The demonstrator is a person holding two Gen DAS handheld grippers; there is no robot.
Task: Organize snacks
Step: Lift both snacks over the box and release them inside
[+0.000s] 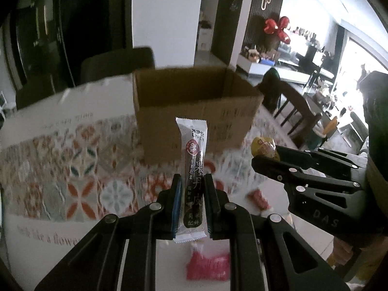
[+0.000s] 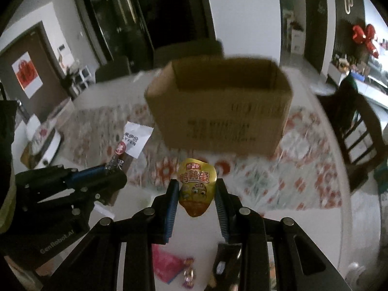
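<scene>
Snack stick (image 1: 191, 177), yellow pouch (image 2: 196, 188), one box (image 2: 218, 106)

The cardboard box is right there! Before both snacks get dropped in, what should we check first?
1. Left gripper jaws shut on the long snack stick: ok.
2. Right gripper jaws shut on the yellow quail egg packet: ok.
3. Cardboard box top open: ok.
4. Box standing upright on the patterned tablecloth: ok.
5. Room left inside the box: cannot tell, its bottom is hidden.
6. Grippers apart from each other: ok.
</scene>
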